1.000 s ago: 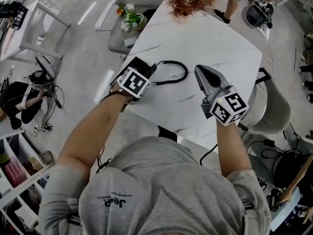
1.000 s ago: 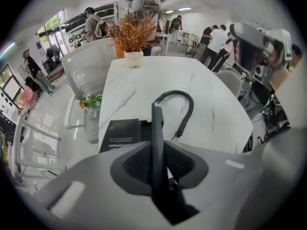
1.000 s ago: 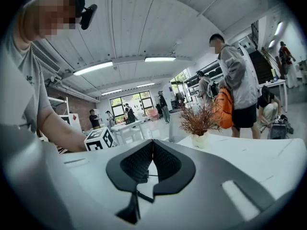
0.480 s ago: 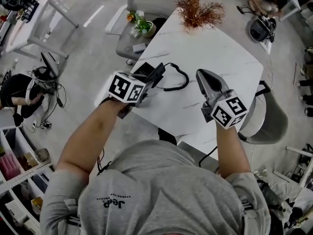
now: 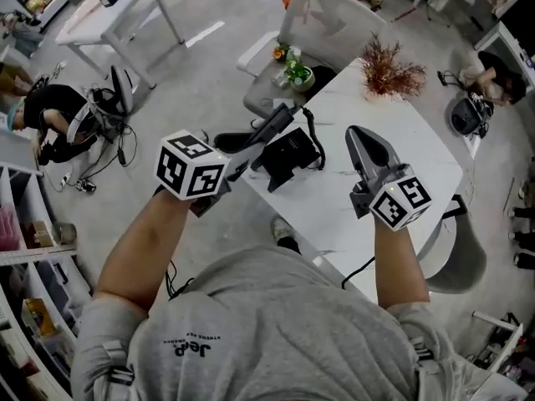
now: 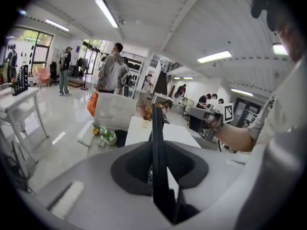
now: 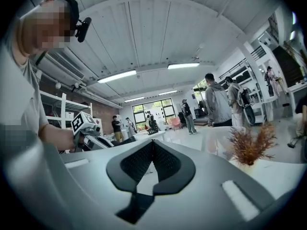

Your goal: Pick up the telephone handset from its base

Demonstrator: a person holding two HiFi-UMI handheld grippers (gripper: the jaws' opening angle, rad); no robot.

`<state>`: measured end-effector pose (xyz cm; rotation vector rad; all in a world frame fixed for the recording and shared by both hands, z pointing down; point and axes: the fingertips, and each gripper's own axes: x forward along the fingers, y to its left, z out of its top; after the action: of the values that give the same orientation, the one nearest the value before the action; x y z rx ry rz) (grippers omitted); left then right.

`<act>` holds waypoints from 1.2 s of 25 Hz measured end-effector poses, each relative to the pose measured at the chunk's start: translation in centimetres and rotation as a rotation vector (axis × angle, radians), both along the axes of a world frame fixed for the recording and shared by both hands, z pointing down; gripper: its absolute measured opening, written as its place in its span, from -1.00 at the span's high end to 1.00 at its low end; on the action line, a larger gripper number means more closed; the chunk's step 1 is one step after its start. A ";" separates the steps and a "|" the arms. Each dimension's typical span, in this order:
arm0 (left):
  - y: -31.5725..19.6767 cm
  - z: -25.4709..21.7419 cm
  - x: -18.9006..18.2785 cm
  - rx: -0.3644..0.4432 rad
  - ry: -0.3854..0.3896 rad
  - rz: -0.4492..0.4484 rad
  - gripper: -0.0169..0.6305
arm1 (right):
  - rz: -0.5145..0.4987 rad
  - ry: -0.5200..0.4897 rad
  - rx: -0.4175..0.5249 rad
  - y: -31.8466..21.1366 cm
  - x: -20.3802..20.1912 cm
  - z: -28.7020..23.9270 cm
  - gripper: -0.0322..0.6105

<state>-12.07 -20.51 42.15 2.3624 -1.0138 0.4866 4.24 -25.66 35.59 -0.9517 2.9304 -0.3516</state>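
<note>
Left claw [image 5: 240, 159] clamps slim black telephone handset [image 5: 272, 128]; black telephone base [image 5: 290, 155] at its five o'clock. Right claw [image 5: 360, 134] closed, empty; rust-brown dried plant [image 5: 391, 74] at one o'clock.

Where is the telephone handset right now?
Head view, left of centre: the handset is clamped in the left gripper, just left of its base on the table edge.

Slim black handset [image 5: 272, 128] clamped edge-on between the left gripper [image 5: 244, 157] jaws, tilted upward; black base [image 5: 288, 159] below it near the white table [image 5: 393, 165] edge; coiled cord [image 5: 316, 140] alongside.
</note>
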 end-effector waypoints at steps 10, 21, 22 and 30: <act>8.9 -7.7 -11.5 0.175 -0.030 -0.154 0.53 | -0.250 -0.041 0.101 3.7 -13.9 -7.1 0.89; 20.5 -8.7 -19.7 0.206 -0.085 -0.293 0.53 | -0.526 -0.068 0.140 10.1 -27.0 -10.9 0.89; 21.5 -8.4 -20.2 0.203 -0.087 -0.304 0.53 | -0.549 -0.067 0.136 10.7 -28.0 -10.8 0.89; 28.2 -5.3 -24.5 0.171 -0.127 -0.356 0.53 | -0.714 -0.012 0.115 14.8 -35.3 -7.6 0.89</act>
<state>-36.62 7.64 36.85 2.2445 -1.5525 0.4304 -31.03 -10.82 28.01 0.1408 3.1278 -0.1942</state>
